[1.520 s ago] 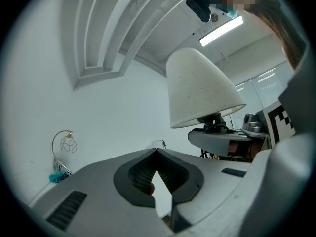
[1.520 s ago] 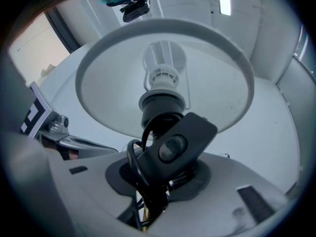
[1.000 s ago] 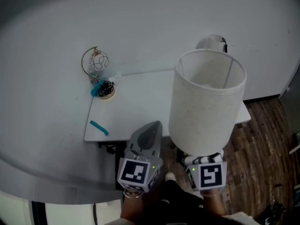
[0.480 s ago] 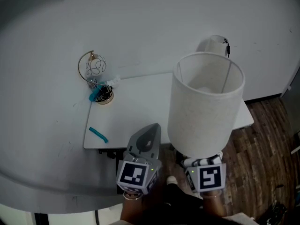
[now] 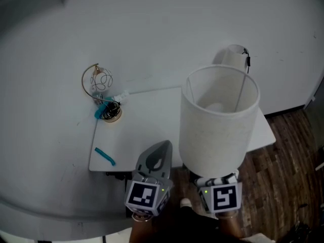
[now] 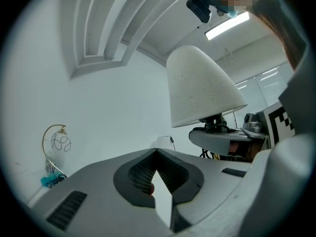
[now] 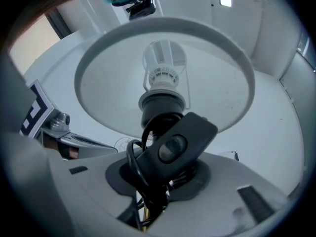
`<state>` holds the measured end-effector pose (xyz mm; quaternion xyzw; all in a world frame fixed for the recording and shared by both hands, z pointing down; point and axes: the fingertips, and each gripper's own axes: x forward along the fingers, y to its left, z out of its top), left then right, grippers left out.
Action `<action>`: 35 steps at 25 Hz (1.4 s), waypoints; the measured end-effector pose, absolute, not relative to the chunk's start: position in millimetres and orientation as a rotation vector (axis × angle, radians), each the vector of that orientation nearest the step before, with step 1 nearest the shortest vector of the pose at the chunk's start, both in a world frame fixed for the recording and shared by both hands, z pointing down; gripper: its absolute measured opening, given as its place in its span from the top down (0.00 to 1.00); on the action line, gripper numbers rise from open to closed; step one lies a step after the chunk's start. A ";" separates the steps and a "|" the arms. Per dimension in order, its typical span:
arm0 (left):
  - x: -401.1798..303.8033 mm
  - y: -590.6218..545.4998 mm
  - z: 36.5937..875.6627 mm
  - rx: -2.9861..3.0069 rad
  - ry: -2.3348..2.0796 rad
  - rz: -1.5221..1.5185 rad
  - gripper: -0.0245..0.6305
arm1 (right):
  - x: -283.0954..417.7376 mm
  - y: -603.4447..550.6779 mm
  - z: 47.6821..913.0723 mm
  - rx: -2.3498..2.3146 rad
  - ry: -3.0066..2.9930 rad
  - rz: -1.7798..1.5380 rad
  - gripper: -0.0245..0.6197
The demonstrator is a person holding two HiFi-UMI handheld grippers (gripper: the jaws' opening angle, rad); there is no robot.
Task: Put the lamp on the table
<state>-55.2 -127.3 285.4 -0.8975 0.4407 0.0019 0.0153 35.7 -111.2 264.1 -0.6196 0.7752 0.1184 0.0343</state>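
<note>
White surface [image 5: 144,128] sits against the wall [image 5: 152,29]; right claw [image 7: 159,184] clamps the lamp [image 5: 215,128] at its stem and cord; left claw [image 6: 157,154] is together, empty.

No words, numbers, brand names or labels can be read in any view. The only printed signs are black-and-white square coded markers, which are patterns and not lettering. One is on the top face of the left marker cube [image 5: 143,196] and one on the top face of the right marker cube [image 5: 223,198]. Part of such a marker also shows at the right edge of the left gripper view and at the left edge of the right gripper view.
</note>
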 end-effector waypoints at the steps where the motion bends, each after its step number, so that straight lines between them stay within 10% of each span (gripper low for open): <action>1: -55.1 -130.5 285.5 -2.791 1.373 0.005 0.96 | 36.1 -114.8 264.5 -1.905 2.385 0.363 0.79; 35: -44.2 -203.6 301.1 -2.767 1.460 -0.044 0.96 | 49.2 -202.8 291.4 -1.843 2.431 0.311 0.79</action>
